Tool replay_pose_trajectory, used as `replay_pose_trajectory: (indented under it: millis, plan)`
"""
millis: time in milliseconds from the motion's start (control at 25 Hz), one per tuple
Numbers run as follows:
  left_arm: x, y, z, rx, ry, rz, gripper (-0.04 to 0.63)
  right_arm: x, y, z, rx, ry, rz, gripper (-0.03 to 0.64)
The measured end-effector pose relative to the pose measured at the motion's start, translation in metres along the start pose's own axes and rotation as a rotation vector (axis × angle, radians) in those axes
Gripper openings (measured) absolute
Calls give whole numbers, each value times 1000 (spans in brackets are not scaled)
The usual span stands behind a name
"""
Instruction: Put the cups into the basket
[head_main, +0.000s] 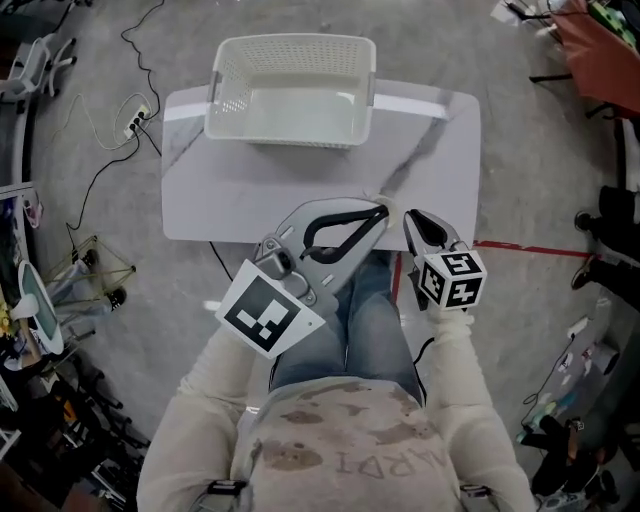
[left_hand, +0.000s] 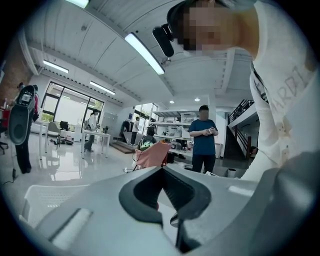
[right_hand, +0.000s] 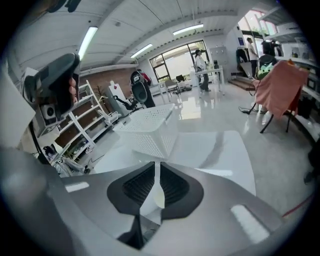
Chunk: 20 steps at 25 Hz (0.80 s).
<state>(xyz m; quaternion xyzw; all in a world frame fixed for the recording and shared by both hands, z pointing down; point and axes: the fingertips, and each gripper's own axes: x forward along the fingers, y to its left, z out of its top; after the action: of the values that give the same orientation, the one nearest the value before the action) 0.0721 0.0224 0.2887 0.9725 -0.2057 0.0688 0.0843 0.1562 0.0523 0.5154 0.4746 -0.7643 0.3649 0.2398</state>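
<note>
A white perforated basket (head_main: 290, 90) stands empty at the far edge of a small white marble-look table (head_main: 300, 195). No cup shows in any view. Both grippers hover at the table's near edge, over the person's lap. My left gripper (head_main: 380, 212) lies tilted, pointing right, its jaws shut with nothing between them; its tips (left_hand: 161, 169) meet in the left gripper view. Just right of it, my right gripper (head_main: 410, 218) points toward the table, shut and empty. The right gripper view has the basket (right_hand: 150, 122) and table (right_hand: 220, 145) ahead of its tips (right_hand: 156, 165).
Cables and a power strip (head_main: 135, 122) lie on the floor left of the table, with clutter along the left wall. A red tape line (head_main: 530, 248) runs on the floor at right. A person in blue (left_hand: 202, 137) stands far off. An orange-draped chair (right_hand: 277, 82) stands right.
</note>
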Motion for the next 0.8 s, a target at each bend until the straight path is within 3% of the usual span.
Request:
replay_pose_trajectory:
  millis: [360,800]
  plan:
    - [33,13,-71,-1,58,-67,1,73,-47,-74,57,170,-57,67]
    - [42,17,-108,-53,78,-60,1,117,-63,-116,84,322,-98,82]
